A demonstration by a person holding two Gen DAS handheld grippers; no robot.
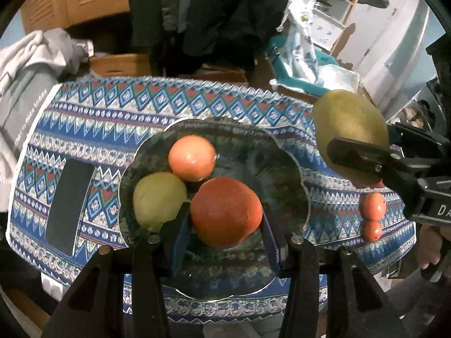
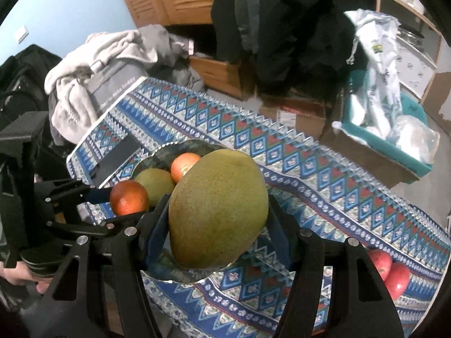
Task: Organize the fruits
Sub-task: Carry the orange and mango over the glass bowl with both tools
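The right tongs (image 2: 218, 219) clamp the mango (image 2: 218, 211) at centre frame, lifted over the plate (image 1: 282, 152); it looks heavy and smooth-skinned, best gripped across its belly; the left tongs (image 1: 225, 225) bracket the orange (image 1: 225, 211), grip uncertain.

A big green-yellow mango (image 2: 218, 208) is up in the air, squeezed between the two fingers of the right tool (image 2: 217, 225), just above the near edge of the dark plate (image 1: 282, 169); a red-orange fruit (image 1: 225, 215) sits low over the plate between the fingers of the left tool (image 1: 225, 225). On the plate lie a small green mango (image 1: 159, 201) and a pale orange fruit (image 1: 192, 158), touching each other; two small red fruits (image 1: 372, 215) lie side by side on the bench (image 1: 112, 107), right of the plate.
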